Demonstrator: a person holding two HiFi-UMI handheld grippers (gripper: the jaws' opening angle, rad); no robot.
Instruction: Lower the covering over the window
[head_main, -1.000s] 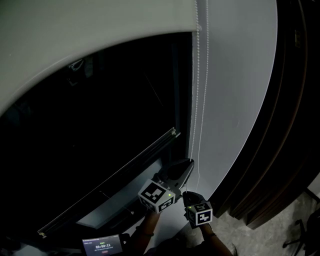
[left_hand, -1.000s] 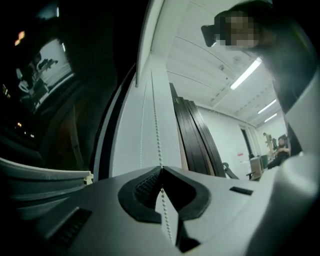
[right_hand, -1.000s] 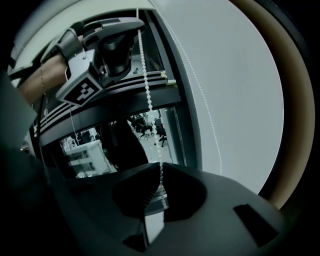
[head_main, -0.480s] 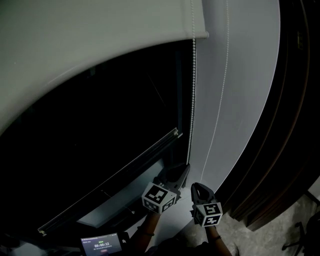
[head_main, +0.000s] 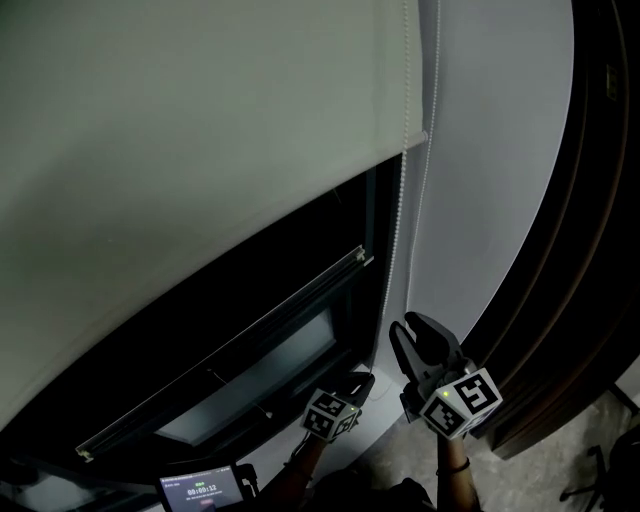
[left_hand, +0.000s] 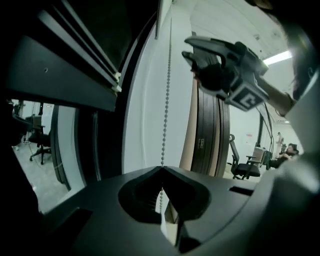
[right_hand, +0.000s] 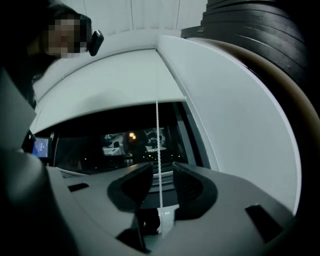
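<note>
The pale roller blind (head_main: 200, 150) covers the upper window; its bottom edge slants from lower left up to the right. A white bead chain (head_main: 398, 240) hangs beside it. My left gripper (head_main: 364, 380) is low, shut on the chain (left_hand: 166, 100), which rises taut from its closed jaws (left_hand: 161, 169). My right gripper (head_main: 412, 328) sits higher, to the right. Its jaws (right_hand: 161, 167) have just been opening; the chain (right_hand: 157, 135) runs between them, touched by neither pad. From the left gripper view the right gripper (left_hand: 220, 70) shows above.
Dark window glass (head_main: 250, 300) and a metal frame bar (head_main: 230, 345) lie below the blind. A white wall strip (head_main: 490, 180) and dark curved panels (head_main: 580, 250) stand to the right. A phone with a timer (head_main: 200, 492) is at the bottom. An office chair (left_hand: 244, 169) stands beyond.
The blind has come down much further over the glass. My left gripper dropped with the chain in it. My right gripper rose along the chain and opened.
</note>
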